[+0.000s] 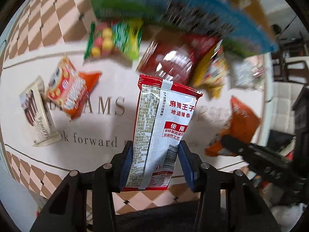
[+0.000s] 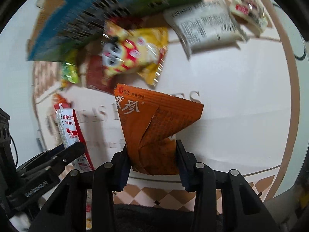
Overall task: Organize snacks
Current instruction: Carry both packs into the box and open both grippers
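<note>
Left claw (image 1: 156, 164) pinches a red-and-white spicy-strip packet (image 1: 164, 127), blue pads on both side edges, packet upright and lifted off the surface (image 1: 108, 89). Right claw (image 2: 152, 162) pinches an orange packet (image 2: 154, 127), crumpled and folded where the pads bite. Each claw shows at the edge of the other's view, so the two are near one another.

Loose snacks on the surface beyond: a candy bag (image 1: 114, 40) far centre, a dark red packet (image 1: 170, 61) just behind the held one, a yellow bag (image 2: 135, 56) partly over the dark red one, an orange-white bag (image 1: 67, 89) and a chocolate-stick box (image 1: 36, 112) at left, touching. A white wrapper (image 2: 206, 29) lies far right. A large blue-green box (image 1: 173, 9) fills the top of both views, blurred; a cardboard box (image 1: 249, 2) sits behind it. Whether the cardboard box is the destination, I cannot tell.

Step in hand, by my reading: carrying both packets to wherever they get sorted. Heavy blur suggests fast motion.

To do it well: keep both grips steady in transit; the orange packet is held on a fold and could slip. Keep the claws apart so packets don't collide. Release one at a time, low over the spot.
</note>
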A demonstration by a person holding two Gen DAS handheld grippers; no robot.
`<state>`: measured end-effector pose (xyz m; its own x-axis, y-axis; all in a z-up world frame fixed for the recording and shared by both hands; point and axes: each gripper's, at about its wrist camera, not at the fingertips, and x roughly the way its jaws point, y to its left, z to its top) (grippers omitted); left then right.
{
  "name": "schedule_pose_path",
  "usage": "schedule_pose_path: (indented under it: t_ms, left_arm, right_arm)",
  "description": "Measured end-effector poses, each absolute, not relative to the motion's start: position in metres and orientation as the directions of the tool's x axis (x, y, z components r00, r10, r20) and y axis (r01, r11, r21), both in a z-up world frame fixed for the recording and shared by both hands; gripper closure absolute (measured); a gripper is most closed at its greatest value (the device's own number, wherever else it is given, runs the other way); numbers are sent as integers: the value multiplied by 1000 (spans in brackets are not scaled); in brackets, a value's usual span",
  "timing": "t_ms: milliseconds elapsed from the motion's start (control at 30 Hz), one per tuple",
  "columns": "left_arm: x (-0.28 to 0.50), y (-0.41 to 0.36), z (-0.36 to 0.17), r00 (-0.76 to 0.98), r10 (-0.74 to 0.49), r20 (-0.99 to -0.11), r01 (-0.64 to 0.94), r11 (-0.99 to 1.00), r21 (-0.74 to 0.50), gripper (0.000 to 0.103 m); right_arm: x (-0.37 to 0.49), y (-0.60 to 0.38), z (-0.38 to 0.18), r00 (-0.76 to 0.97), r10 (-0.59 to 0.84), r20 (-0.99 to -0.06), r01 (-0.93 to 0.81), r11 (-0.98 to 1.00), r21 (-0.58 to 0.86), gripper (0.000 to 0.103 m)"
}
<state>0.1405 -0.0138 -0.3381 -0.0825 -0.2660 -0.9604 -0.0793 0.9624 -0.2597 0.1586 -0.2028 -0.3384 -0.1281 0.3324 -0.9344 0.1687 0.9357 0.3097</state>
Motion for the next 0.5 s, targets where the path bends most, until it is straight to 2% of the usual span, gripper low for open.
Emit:
schedule_pose_path:
  t_ms: [233, 333, 500]
  left_arm:
    - [195, -21, -233, 90, -352, -932, -48, 933, -357, 59]
    - [228, -11, -200, 150, -352, -924, -23, 933, -359, 59]
    - [295, -1, -192, 174, -314, -933, -15, 947, -321, 59]
  right_arm:
    - [199, -203, -251, 14, 400, -916, 100, 911, 400, 58]
    - [230, -205, -216, 81, 415, -906, 77, 904, 421, 58]
    - [295, -207, -192, 158, 358, -920, 66, 926, 372, 58]
